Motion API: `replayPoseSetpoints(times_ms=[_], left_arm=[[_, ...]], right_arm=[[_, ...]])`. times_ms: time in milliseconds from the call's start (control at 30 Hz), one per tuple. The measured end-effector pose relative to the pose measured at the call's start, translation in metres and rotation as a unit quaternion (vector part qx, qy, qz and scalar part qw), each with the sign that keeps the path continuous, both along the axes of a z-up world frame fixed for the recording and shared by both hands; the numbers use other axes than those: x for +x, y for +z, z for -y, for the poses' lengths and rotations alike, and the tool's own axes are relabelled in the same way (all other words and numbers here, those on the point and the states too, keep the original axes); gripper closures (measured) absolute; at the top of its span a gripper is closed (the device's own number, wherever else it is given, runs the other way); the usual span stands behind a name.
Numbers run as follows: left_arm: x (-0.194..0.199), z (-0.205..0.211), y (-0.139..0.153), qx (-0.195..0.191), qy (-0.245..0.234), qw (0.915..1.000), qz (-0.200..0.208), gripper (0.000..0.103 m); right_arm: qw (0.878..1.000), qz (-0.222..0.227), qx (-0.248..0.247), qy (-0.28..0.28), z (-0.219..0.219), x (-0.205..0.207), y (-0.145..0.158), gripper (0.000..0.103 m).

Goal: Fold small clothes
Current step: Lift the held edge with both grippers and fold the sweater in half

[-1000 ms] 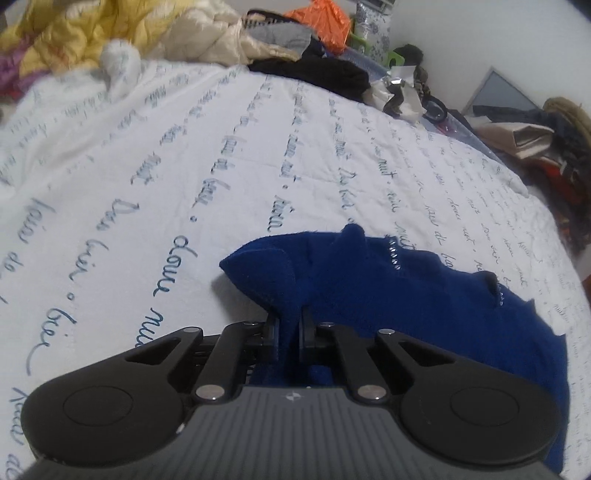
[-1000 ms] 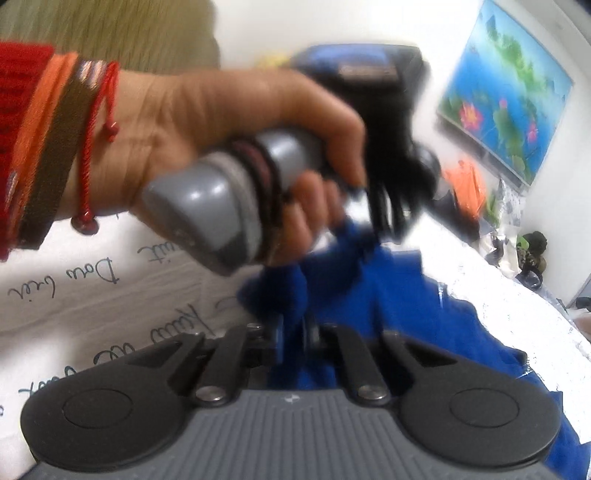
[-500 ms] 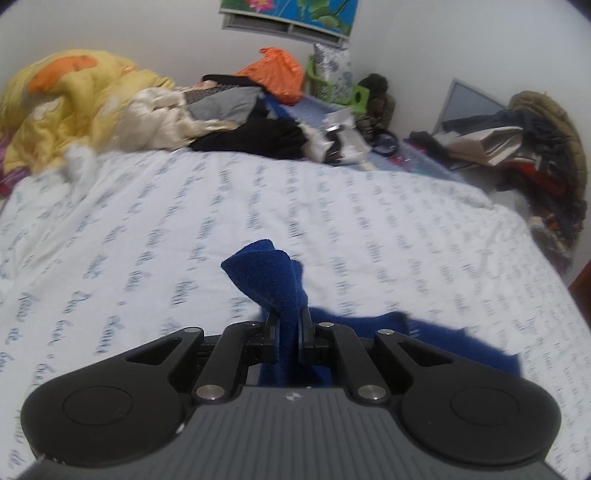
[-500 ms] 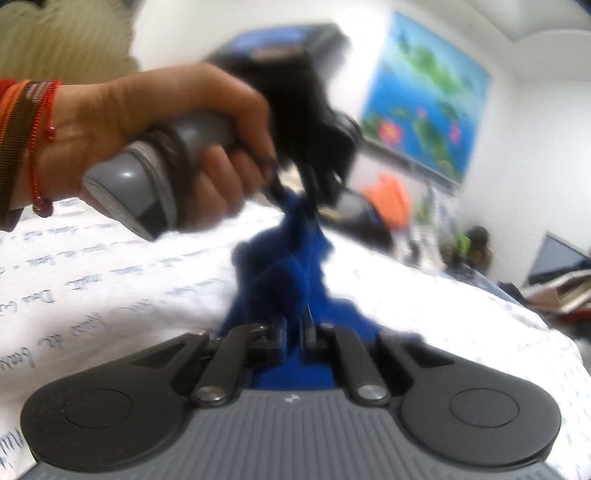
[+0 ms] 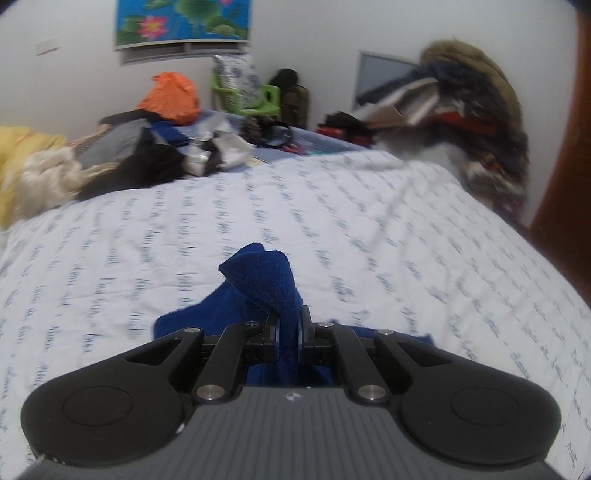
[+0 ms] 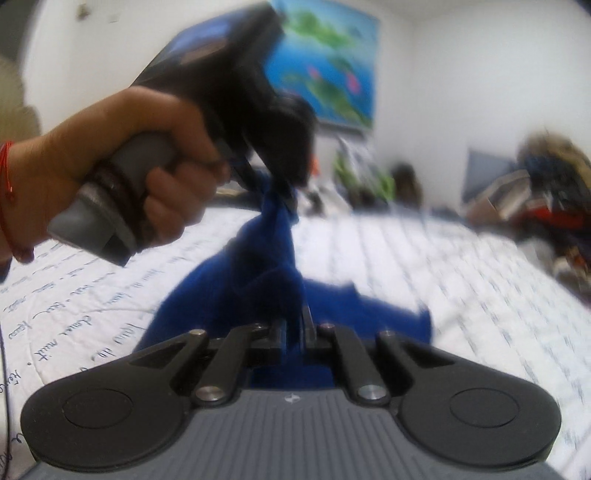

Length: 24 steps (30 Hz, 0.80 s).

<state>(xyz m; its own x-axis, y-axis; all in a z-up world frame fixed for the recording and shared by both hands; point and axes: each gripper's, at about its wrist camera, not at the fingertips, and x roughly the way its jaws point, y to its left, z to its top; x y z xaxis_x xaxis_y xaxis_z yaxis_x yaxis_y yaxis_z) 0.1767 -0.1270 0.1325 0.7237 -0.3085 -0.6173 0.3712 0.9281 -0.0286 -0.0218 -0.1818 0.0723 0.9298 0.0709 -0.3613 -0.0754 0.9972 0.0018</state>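
Note:
A small dark blue garment [image 5: 258,280] is lifted off the white bedspread with blue script [image 5: 406,229]. My left gripper [image 5: 289,325] is shut on one bunched edge of it, which sticks up past the fingertips. My right gripper [image 6: 293,328] is shut on another part of the same garment [image 6: 229,295]. In the right wrist view the left gripper [image 6: 284,192] is above and ahead, in a person's hand, and the cloth hangs from it down to my right gripper. The rest of the garment trails on the bed [image 6: 388,314].
A heap of clothes and bedding [image 5: 122,155] lies at the bed's far left edge. An orange bag [image 5: 170,96] and a green chair [image 5: 258,99] stand behind it. A pile of coats [image 5: 472,110] is at the far right. A flower poster [image 5: 184,22] hangs on the wall.
Both grippers have risen with the blue garment, which lay spread on the bed a second ago. The views have tilted up toward the far wall.

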Motion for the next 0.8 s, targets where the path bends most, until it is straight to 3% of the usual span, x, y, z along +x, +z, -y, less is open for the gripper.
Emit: replayPoseSetpoints(times_ms=[167, 333, 567, 600, 667, 733, 800], left_arm=[[-0.003, 0.043, -0.024, 0.020, -0.030, 0.9992, -0.016, 0.094], [-0.007, 0.082, -0.045, 0.068, -0.055, 0.9961, -0.008, 0.094], [-0.002, 0.100, -0.073, 0.086, -0.061, 0.9939, -0.032, 0.093], [-0.001, 0.101, -0.074, 0.083, -0.066, 0.9938, -0.034, 0.088], [-0.002, 0.099, -0.072, 0.070, -0.077, 0.9940, -0.032, 0.061], [-0.005, 0.095, -0.064, 0.062, -0.076, 0.9950, -0.021, 0.010], [-0.015, 0.083, -0.052, 0.061, -0.061, 0.9958, 0.032, 0.000]], right_arm=[[0.998, -0.036, 0.045, -0.030, 0.032, -0.009, -0.017, 0.097], [0.992, -0.070, 0.099, -0.044, 0.052, -0.010, -0.032, 0.097], [0.982, -0.101, 0.156, -0.047, 0.072, -0.014, -0.040, 0.097], [0.980, -0.105, 0.163, -0.047, 0.075, -0.014, -0.042, 0.097], [0.977, -0.116, 0.175, -0.041, 0.080, -0.013, -0.045, 0.097], [0.975, -0.119, 0.181, -0.036, 0.082, -0.014, -0.046, 0.097], [0.976, -0.125, 0.177, -0.029, 0.082, -0.013, -0.046, 0.096]])
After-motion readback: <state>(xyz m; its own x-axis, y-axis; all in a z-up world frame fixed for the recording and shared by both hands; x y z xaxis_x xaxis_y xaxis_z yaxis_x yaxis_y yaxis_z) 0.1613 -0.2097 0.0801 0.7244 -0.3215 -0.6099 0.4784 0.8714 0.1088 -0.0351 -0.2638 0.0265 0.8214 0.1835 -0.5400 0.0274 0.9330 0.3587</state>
